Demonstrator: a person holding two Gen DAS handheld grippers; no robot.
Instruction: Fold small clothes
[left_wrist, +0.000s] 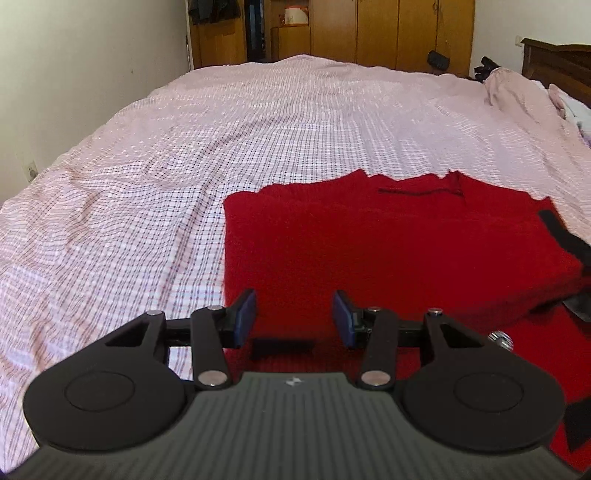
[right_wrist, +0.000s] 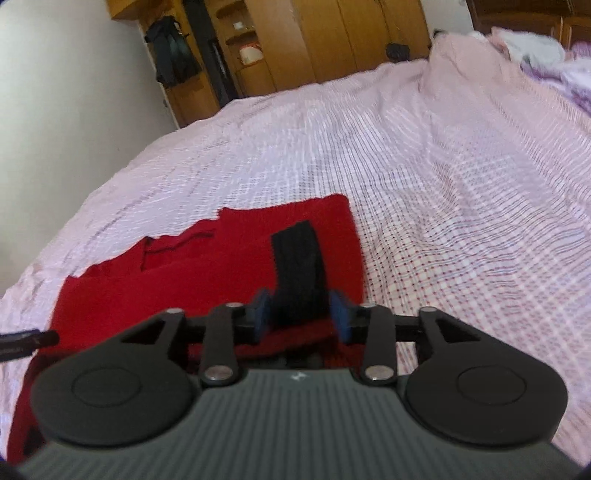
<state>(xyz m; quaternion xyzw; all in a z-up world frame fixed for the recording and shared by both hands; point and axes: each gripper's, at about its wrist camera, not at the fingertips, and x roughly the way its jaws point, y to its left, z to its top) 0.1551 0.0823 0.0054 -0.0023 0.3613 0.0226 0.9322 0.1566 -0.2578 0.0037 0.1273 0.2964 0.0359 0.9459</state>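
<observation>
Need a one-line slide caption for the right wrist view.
Right gripper, jaws open around the black cuff of a red sweater on a checked bedsheet.

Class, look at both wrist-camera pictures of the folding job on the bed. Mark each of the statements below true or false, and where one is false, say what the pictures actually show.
1. The red garment lies on a checked bedspread. True.
2. The left gripper is clamped shut on the garment. False: its jaws stand apart, with nothing between the pads.
3. A black band of the garment sits between the fingers of the right gripper. True.
4. The garment is blue. False: it is red with black trim.
5. Wooden wardrobes stand beyond the far end of the bed. True.
6. The garment lies spread in one flat layer. False: part of it is folded over itself.
</observation>
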